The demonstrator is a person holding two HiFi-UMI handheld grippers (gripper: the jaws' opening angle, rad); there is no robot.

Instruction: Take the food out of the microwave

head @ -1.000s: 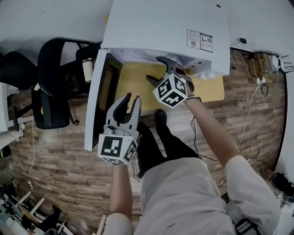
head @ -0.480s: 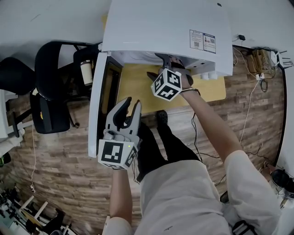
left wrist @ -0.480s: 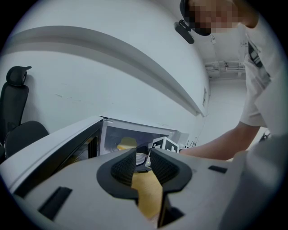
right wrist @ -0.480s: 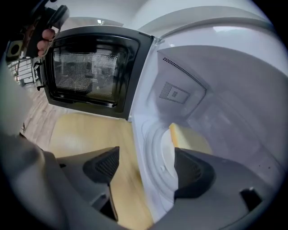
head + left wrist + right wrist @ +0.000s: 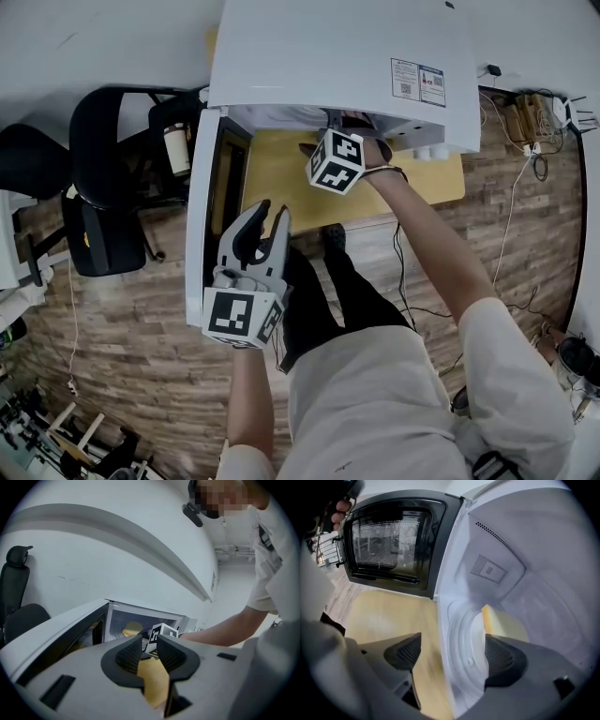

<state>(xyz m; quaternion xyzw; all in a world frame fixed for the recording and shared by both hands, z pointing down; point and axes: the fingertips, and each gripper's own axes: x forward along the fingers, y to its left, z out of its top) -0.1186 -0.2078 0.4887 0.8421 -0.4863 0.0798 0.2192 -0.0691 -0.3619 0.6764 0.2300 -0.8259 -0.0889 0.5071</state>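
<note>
Right gripper (image 5: 452,652) has just been opening, gapes wide, nothing between; yellow food (image 5: 502,621) lies just beyond its right finger inside the microwave (image 5: 543,573), likely soft and light, so pinch its sides gently; left gripper (image 5: 149,654) stands slightly apart, empty

A white microwave (image 5: 328,56) with a smooth, faintly glossy painted shell stands on a pale yellow table (image 5: 281,183), whose top looks smooth and matt. The microwave's door (image 5: 389,541) has a glossy black frame around a finely perforated metal screen. The cavity walls (image 5: 525,597) are smooth, satin white. The left hand-held gripper (image 5: 149,641) is matt grey plastic with black ribbed pads (image 5: 129,656). The floor (image 5: 122,328) shows grainy brown wood planks, and the person's light garment (image 5: 375,394) looks like plain cloth.
</note>
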